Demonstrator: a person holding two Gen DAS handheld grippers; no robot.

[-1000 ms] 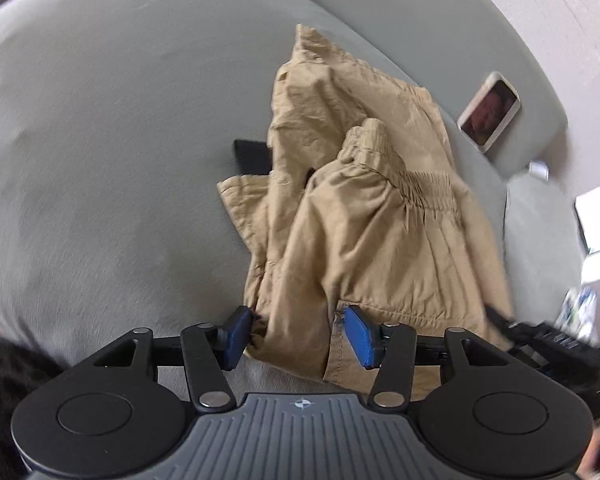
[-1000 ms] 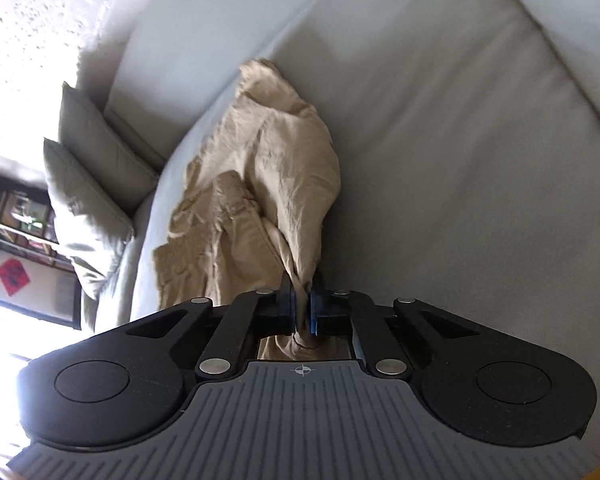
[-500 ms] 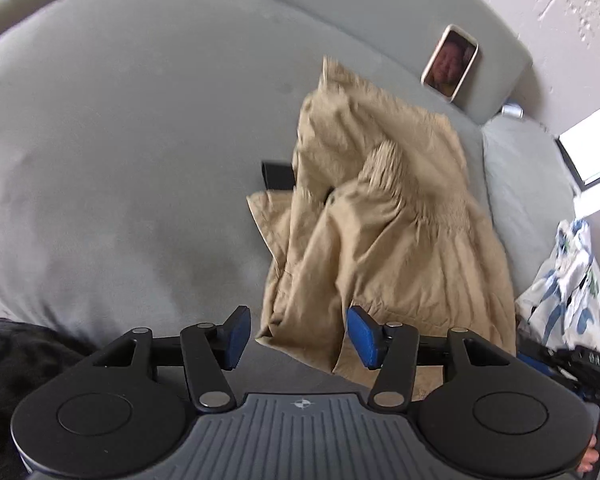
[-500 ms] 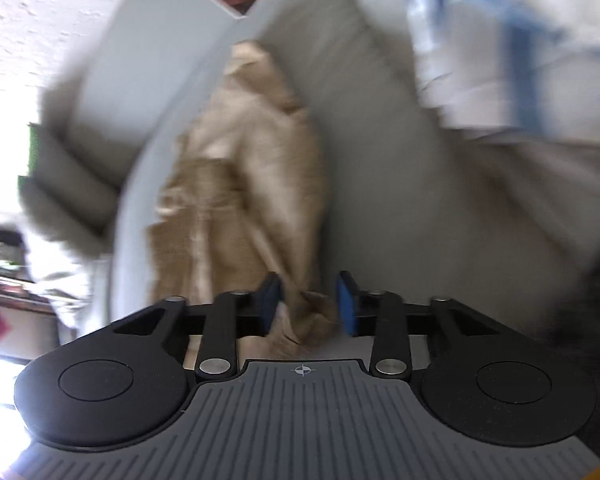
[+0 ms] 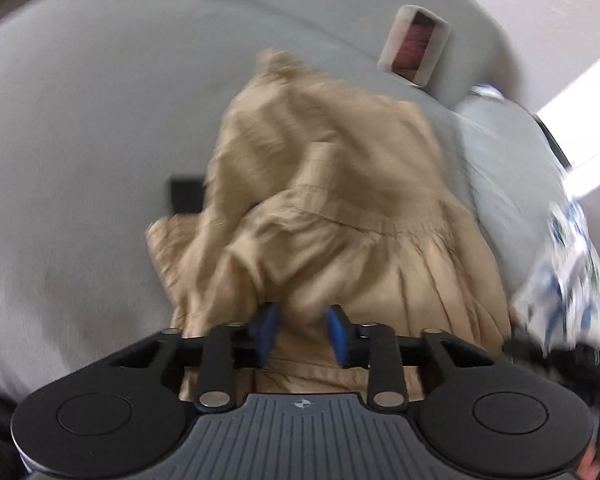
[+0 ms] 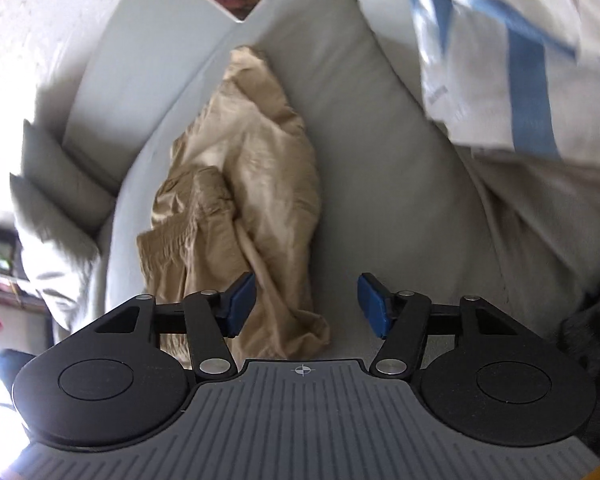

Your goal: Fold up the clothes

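Tan shorts: crumpled in a loose heap on the grey sofa seat, elastic waistband bunched on one side.
Handling: likely light, thin, limp; sure to sag and slide, no stiffness to keep a crease.
Where to hold: waistband corners or a hem edge, pinched through a single layer, then pulled flat.
Left gripper: closing over a fold of tan cloth, fabric between the blue pads; firm pinch not yet certain through the blur.
Right gripper: spreading, pads clear of the cloth, hem lying loose below.
Nearby: blue-and-white garment beside the shorts; framed photo on the sofa back.
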